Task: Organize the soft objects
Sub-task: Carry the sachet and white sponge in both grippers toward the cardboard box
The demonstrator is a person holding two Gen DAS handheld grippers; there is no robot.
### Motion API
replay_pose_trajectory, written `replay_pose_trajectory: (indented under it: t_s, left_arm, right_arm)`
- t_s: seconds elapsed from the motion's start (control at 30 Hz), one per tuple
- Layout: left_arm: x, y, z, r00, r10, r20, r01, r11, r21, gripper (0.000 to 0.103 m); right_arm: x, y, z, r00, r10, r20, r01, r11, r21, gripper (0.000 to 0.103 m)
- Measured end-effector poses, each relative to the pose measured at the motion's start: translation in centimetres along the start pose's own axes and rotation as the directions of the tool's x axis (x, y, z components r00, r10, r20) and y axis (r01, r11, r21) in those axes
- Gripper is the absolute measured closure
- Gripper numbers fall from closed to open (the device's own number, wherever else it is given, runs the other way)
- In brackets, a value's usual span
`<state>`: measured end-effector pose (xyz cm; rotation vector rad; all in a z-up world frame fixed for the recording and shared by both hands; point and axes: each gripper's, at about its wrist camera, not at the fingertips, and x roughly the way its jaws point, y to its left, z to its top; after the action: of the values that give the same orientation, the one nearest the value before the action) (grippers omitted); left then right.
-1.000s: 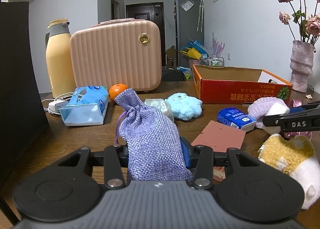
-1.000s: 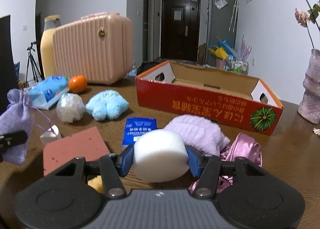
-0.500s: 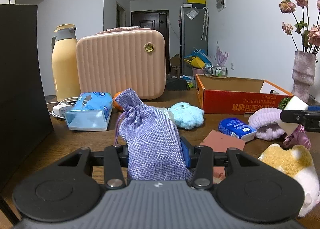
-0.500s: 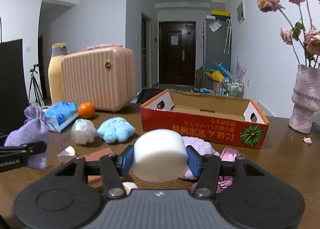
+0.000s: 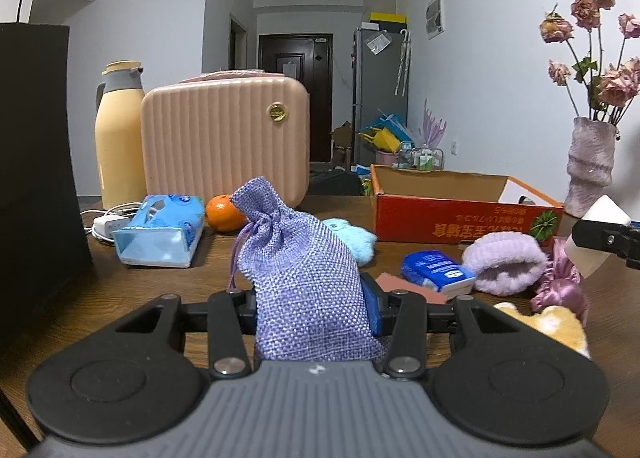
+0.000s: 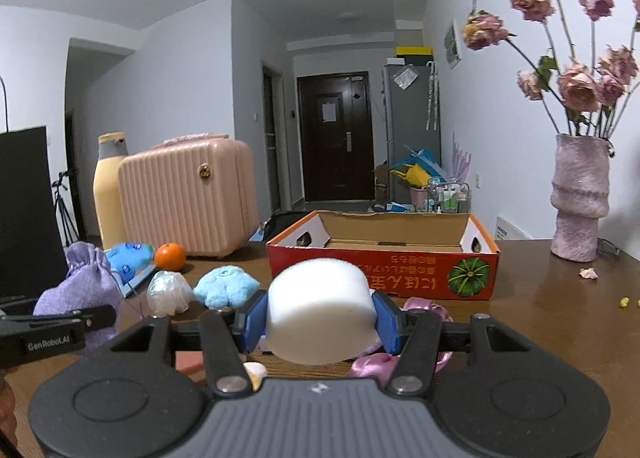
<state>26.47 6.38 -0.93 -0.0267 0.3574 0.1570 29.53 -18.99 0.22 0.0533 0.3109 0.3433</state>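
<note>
My left gripper is shut on a purple drawstring pouch and holds it above the wooden table. My right gripper is shut on a white foam cylinder, raised above the table in front of the open red cardboard box. The box also shows in the left wrist view. On the table lie a light blue plush, a lilac fuzzy hat, a pink satin scrunchie, a yellow-white plush and a terracotta sponge.
A pink case, a yellow thermos, a tissue pack, an orange, a blue packet and a wrapped clear bundle sit on the table. A vase of dried roses stands at right. A black panel stands at left.
Both grippers have risen with their loads. The right gripper with the foam cylinder has lifted clear of the lilac hat and moved toward the box.
</note>
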Motion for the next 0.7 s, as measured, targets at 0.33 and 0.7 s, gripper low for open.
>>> replay_pose_trajectory:
  t_s: [0.33,0.7]
  left_arm:
    - [-0.8,-3.5,0.0,0.999,-0.046,0.017,0.046,0.999,0.0,0.059]
    - [-0.6,-7.0,0.4,0.996,-0.082,0.021,0.082,0.996,0.02,0.058]
  right_arm:
    - [-1.3,-1.9,-0.1,0.999,-0.019,0.037,0.017,0.999,0.046,0.048]
    - [-1.4,-3.7,0.1,0.995,-0.06,0.079,0.055,0.996,0.069,0.048]
